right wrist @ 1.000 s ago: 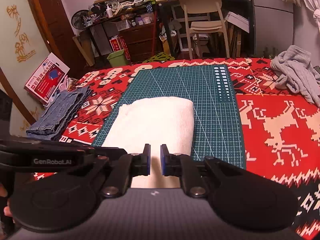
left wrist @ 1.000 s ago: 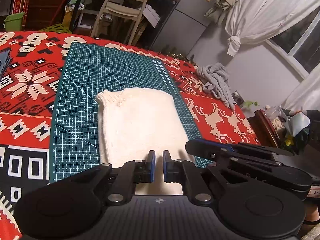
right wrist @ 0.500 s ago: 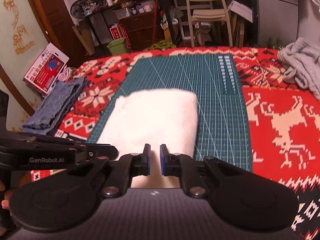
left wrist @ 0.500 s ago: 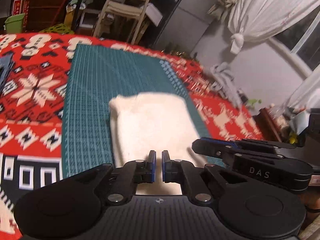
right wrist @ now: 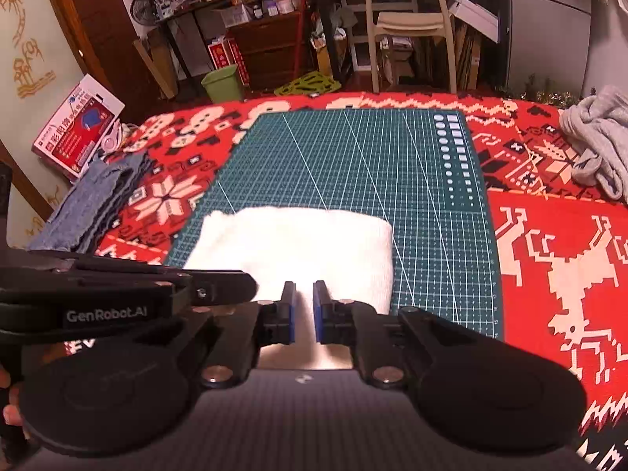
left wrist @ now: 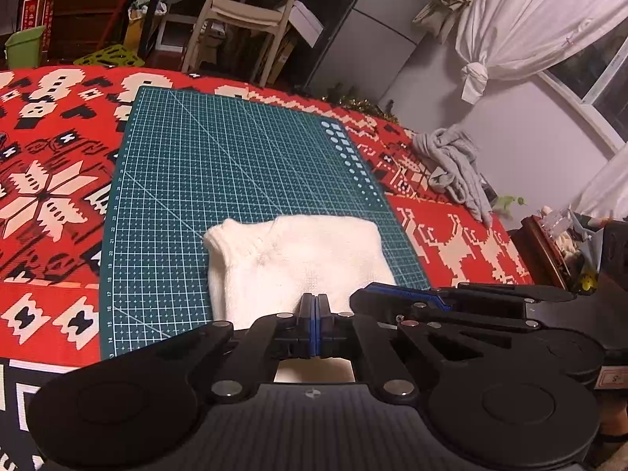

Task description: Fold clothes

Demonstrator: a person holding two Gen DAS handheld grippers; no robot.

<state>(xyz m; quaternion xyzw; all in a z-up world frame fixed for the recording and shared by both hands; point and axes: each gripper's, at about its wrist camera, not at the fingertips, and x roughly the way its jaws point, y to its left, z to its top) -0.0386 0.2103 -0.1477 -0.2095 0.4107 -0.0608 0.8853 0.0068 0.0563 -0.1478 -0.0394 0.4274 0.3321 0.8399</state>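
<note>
Cluttered room behind: pale chair [right wrist: 408, 19], shelves, white curtain [left wrist: 537, 19]. Red patterned cloth [right wrist: 549, 255] over the table, green cutting mat [left wrist: 235, 172] at its centre. Folded white garment [left wrist: 298, 263] on the mat's near part, directly ahead of and beneath both pairs of jaws. Left gripper [left wrist: 315, 314] over the garment's near edge, jaws pressed together, blue pads touching, nothing visibly pinched between them. Right gripper [right wrist: 303, 310] just beside it, jaws closing, a narrow gap remaining, white garment visible through the gap, grip on the fabric not discernible. Crumpled grey garment [right wrist: 596, 137] well apart, right of the jaws; folded denim [right wrist: 90, 200] well apart, left of them.
</note>
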